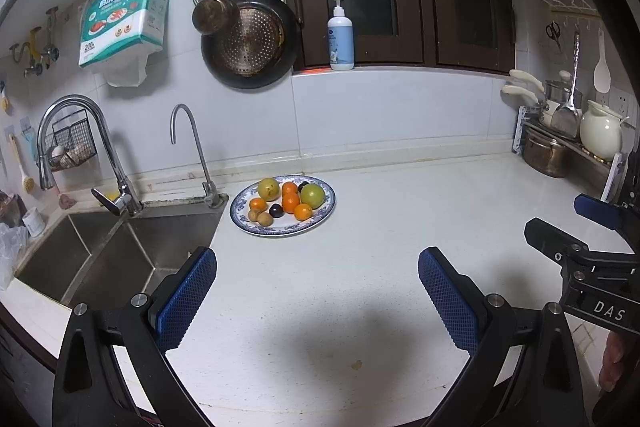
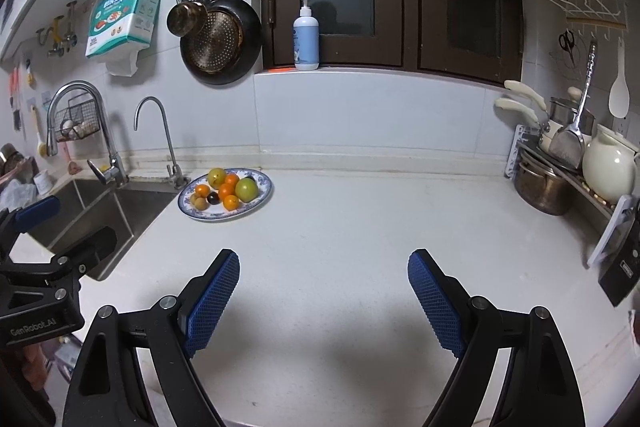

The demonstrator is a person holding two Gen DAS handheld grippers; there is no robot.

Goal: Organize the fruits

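- The left tongs [image 1: 317, 291] stand wide, nothing between the blue pads, over bare white desk [image 1: 380, 227] near its front edge.
- The right tongs [image 2: 324, 293] are equally wide and hold nothing, also above bare desk.
- The two sit side by side: the left view catches the right tongs at its right edge, with part of a hand [image 1: 612, 363] below them; the right view catches the left tongs [image 2: 52, 227] at its left edge, over the sink.
- Only the left view shows a small yellowish spot [image 1: 356, 363] on the desk between its fingers.
- Further back, the plate [image 1: 320, 217], blue-patterned and white, lies flat on the desk just beside the sink [image 1: 120, 259] corner and the thin tap [image 1: 192, 155], well apart from both tongs.
- The plate reads as an oval, its long axis running left to right, slightly raised at the right.
- On it are piled fruits: two large yellow-green ones [image 1: 312, 195], several small orange ones [image 1: 291, 203], a dark round one [image 1: 276, 211] and small tan ones [image 1: 264, 218] at the front left.
- In the right view the plate lies left of centre; in the left view, nearly centred.
- At the far right, a pot rack [image 2: 560, 167] with a cream jug [image 2: 608, 167] shows more fully in the right view.
- On the back sill stands a pump bottle [image 1: 340, 39]; a dark pan [image 1: 248, 43] hangs on the wall.
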